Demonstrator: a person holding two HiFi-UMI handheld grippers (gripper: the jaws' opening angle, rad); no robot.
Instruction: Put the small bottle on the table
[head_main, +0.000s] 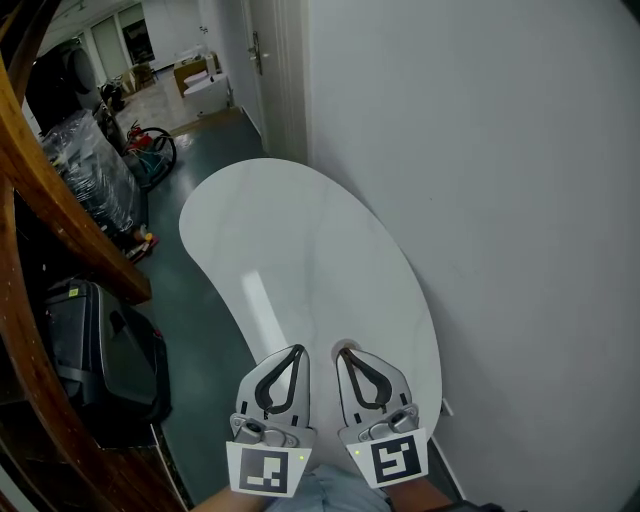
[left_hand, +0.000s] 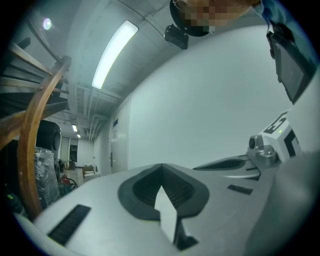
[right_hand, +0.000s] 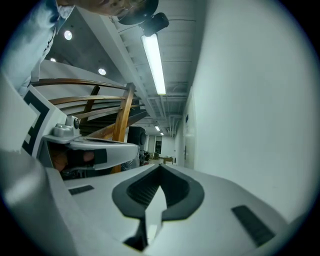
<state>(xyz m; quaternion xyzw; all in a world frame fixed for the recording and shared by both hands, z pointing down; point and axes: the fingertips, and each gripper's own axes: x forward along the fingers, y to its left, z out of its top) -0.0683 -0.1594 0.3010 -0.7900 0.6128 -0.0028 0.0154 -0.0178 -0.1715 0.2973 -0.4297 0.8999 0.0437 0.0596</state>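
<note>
No small bottle shows in any view. A white kidney-shaped table (head_main: 300, 250) stands against the wall, its top bare. Both grippers hover side by side over its near end. My left gripper (head_main: 298, 351) has its jaws together with nothing between them; its own view shows the tips meeting (left_hand: 161, 167). My right gripper (head_main: 345, 351) is likewise shut and holds nothing, its tips touching (right_hand: 161, 167). Each gripper appears in the other's view: the right one (left_hand: 260, 155) and the left one (right_hand: 85, 150).
A white wall (head_main: 500, 200) runs along the table's right side. A curved wooden stair rail (head_main: 60, 220) and a black case (head_main: 100, 360) stand at the left, over dark floor (head_main: 200, 340). Wrapped goods (head_main: 90, 170) and a door (head_main: 270, 60) lie further back.
</note>
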